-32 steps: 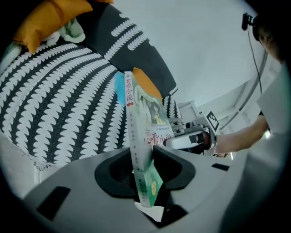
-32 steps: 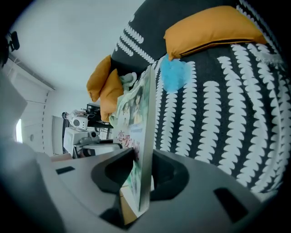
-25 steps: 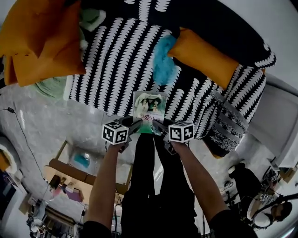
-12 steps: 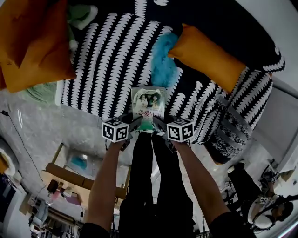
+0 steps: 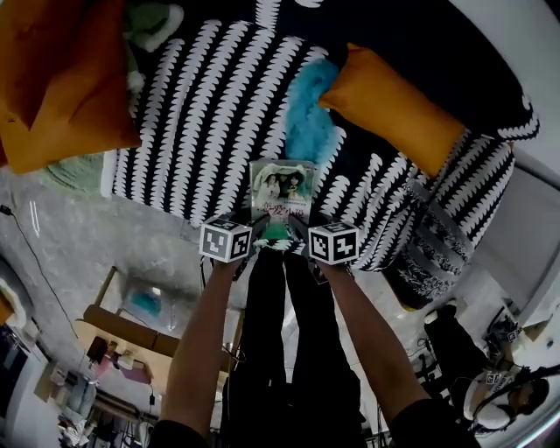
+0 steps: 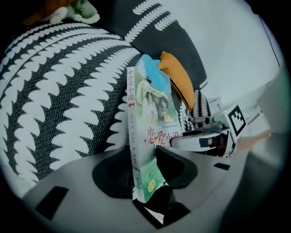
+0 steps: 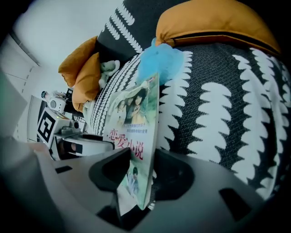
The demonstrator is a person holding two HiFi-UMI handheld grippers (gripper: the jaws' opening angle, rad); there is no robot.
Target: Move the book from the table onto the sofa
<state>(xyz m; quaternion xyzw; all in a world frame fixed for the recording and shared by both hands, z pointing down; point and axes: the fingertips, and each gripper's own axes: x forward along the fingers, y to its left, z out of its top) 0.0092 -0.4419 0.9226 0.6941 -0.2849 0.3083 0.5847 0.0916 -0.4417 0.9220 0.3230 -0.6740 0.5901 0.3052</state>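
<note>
The book (image 5: 282, 197), a paperback with a pale green photo cover, lies at the front edge of the black-and-white patterned sofa (image 5: 210, 114). My left gripper (image 5: 255, 237) has the book's near left corner between its jaws, my right gripper (image 5: 303, 236) the near right corner. In the left gripper view the book (image 6: 154, 132) stands slanted between the jaws of the left gripper (image 6: 144, 157), which sit wider than its spine. The right gripper view shows the book (image 7: 134, 123) just as loose in the right gripper (image 7: 142, 161). Both pairs of jaws have just been opening.
A blue fluffy thing (image 5: 306, 118) and an orange cushion (image 5: 394, 96) lie just beyond the book. Another orange cushion (image 5: 61, 79) and a green plush toy (image 5: 153, 22) sit at the sofa's left. Grey marble floor (image 5: 70, 236) and a low wooden table (image 5: 131, 324) are at my lower left.
Both grippers have come down with the book onto the sofa's front edge, and their marker cubes now sit a little closer together. The book still lies between both pairs of jaws.
</note>
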